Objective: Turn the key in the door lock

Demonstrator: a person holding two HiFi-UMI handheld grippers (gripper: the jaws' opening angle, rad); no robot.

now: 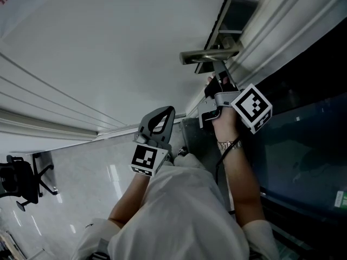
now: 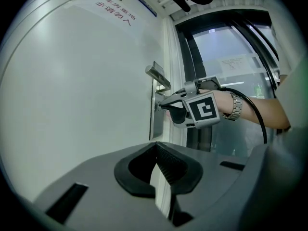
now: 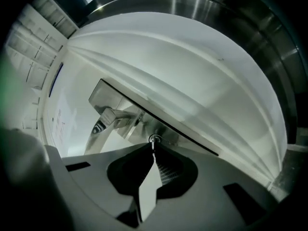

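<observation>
The white door (image 1: 108,53) carries a metal lever handle (image 1: 209,56) on a long lock plate (image 2: 155,124). My right gripper (image 1: 213,86) points level at the plate just below the handle. In the right gripper view its jaws are shut on the thin key (image 3: 153,147), which sits in the round lock cylinder (image 3: 155,139). The left gripper view shows that gripper (image 2: 160,105) from the side, its tips against the plate. My left gripper (image 1: 162,114) hangs back from the door, lower and to the left, with its jaws (image 2: 155,147) together and nothing in them.
A dark glass panel (image 1: 303,145) and the door frame (image 1: 282,31) run along the right of the lock. An office chair (image 1: 19,180) stands on the shiny floor at the far left. A printed notice (image 2: 113,8) is stuck high on the door.
</observation>
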